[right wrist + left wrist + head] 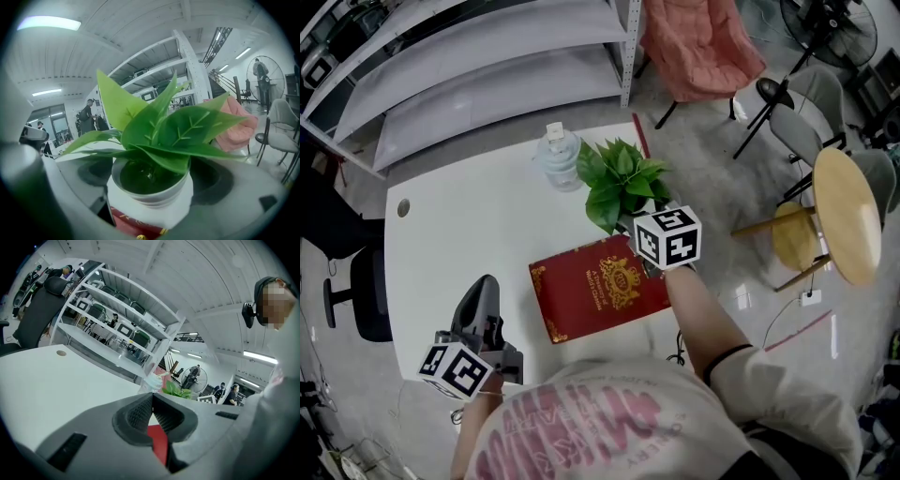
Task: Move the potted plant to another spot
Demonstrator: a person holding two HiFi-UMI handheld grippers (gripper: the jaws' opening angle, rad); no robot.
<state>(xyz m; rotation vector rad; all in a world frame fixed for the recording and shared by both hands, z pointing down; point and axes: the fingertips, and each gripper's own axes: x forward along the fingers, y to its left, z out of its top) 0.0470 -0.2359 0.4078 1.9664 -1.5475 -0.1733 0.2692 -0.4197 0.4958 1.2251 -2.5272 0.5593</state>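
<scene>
- Potted plant [619, 183] sits at the far right corner of a red book [598, 289] on the white bench [450, 234]; its green leaves spread up and out over the book's edge.
- In the right gripper view the plant's white pot [150, 206] fills the space between the two jaws, with the book's red cover and gold trim showing just under it.
- Right tool [152, 178] is closed on that pot — one jaw presses each side of it, and the leaves rise above the jaws.
- Whether the pot stands on the book or hangs just above it cannot be told.
- Left tool [152, 399] is at the near left of the bench, well apart from the plant. Its jaws are pressed together at the tips with nothing between them; only a strip of the red book shows through the gap lower down.
- A clear bottle [558, 159] with a white cap stands just beside the plant, on its far left side, touching or nearly touching the leaves.
- Beyond the bench stands a grey shelf rack [487, 66].
- On the floor to the right are a chair draped in pink cloth [698, 42] and a round wooden table [846, 214] — both apart from the bench.
</scene>
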